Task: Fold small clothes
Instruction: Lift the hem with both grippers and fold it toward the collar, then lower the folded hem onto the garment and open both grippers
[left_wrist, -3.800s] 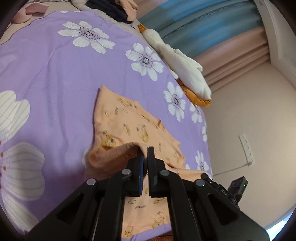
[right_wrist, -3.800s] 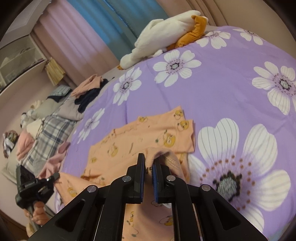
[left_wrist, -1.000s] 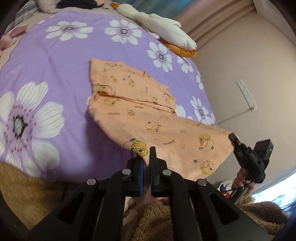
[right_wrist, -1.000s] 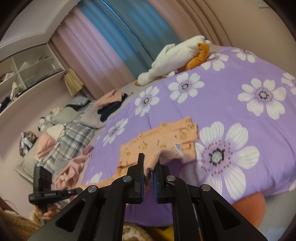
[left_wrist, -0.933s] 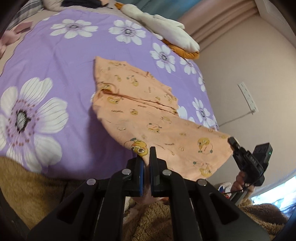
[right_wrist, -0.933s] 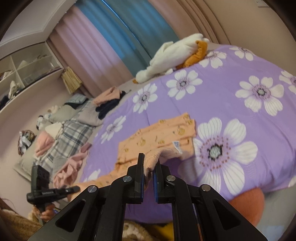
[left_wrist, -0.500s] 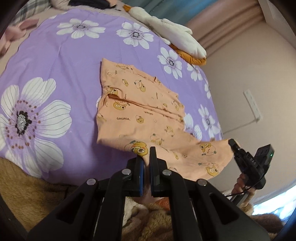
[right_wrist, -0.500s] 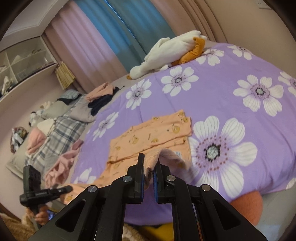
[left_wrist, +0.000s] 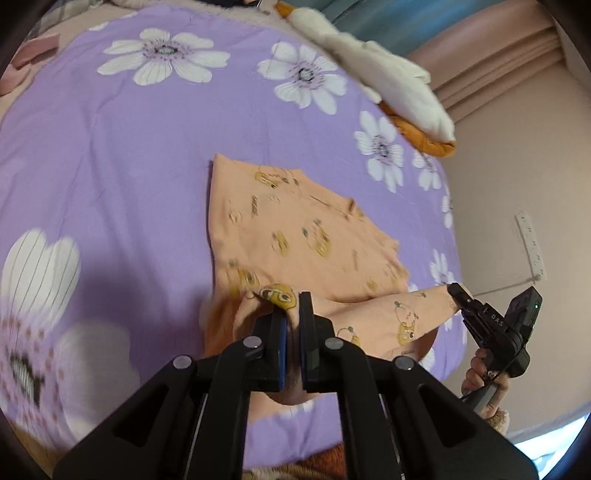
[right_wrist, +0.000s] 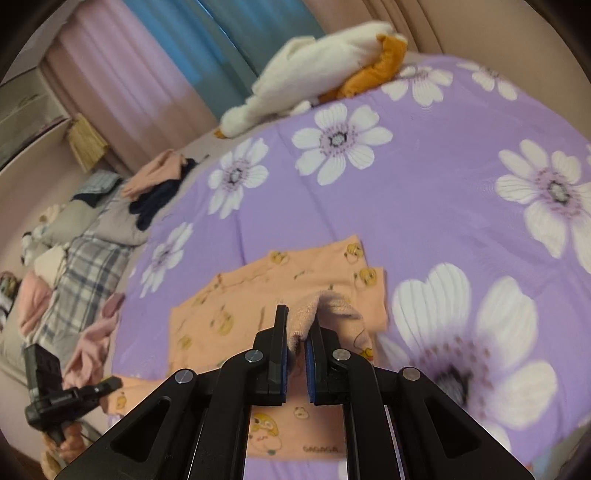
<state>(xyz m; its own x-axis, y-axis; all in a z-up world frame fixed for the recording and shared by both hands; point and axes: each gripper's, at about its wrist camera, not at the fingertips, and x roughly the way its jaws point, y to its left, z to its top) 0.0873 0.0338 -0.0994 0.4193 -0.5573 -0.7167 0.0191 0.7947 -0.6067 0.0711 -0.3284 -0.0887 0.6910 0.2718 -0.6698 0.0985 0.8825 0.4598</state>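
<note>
Garment: you have the orange printed garment lying partly flat on the purple flowered bedspread, with its near edge lifted off the bed between your two tools.
Left hand-held gripper: nearly closed, pinching one end of the raised edge beside a yellow cartoon print.
Right hand-held gripper: narrowly parted with a bunched, fleecy fold of the same edge caught between its fingers; in the left view it shows off to the side, gripping the far corner.
How it will handle: judge it light, soft and limp, with no stiffness of its own. The span between your grips sags, so keep it gently taut. The fleecy inside should grip the pads well and is unlikely to slip.
Where to hold: stay at the two ends of the lifted edge, close to the hem, so the fold lands square on the flat part.
Writing: "GAGAGA" can be read on the cloth near your right tool; "DAS" is on the right tool's body. No other labels are legible.
</note>
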